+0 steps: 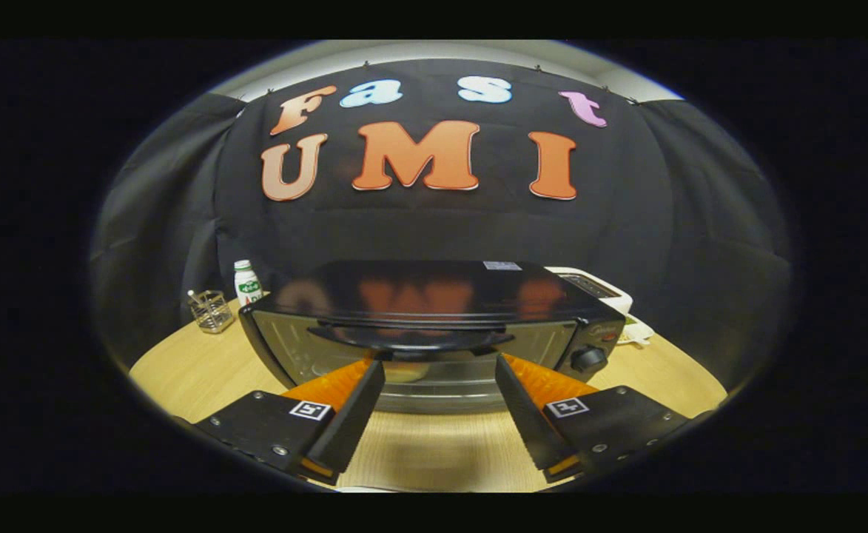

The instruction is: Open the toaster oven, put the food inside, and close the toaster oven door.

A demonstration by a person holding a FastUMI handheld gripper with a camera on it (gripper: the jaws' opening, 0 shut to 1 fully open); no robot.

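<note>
A black toaster oven point(434, 296) with a glossy top stands on the wooden table straight ahead of my fingers. Its glass door point(308, 352) is upright and closed, with a dark curved handle point(411, 337) across its upper part. A black knob point(589, 359) sits on the panel to the right of the door. Through the glass, a pale item point(404, 372) shows dimly inside the oven. My gripper point(439, 364) is open, its fingertips just below the handle and close to the door, nothing between them.
Left of the oven stand a white bottle with a green label point(247, 285) and a small wire holder point(212, 311). A white appliance point(604, 292) sits behind the oven's right side, with a pale item point(637, 333) beside it. Bare wooden tabletop point(434, 451) lies beneath my fingers.
</note>
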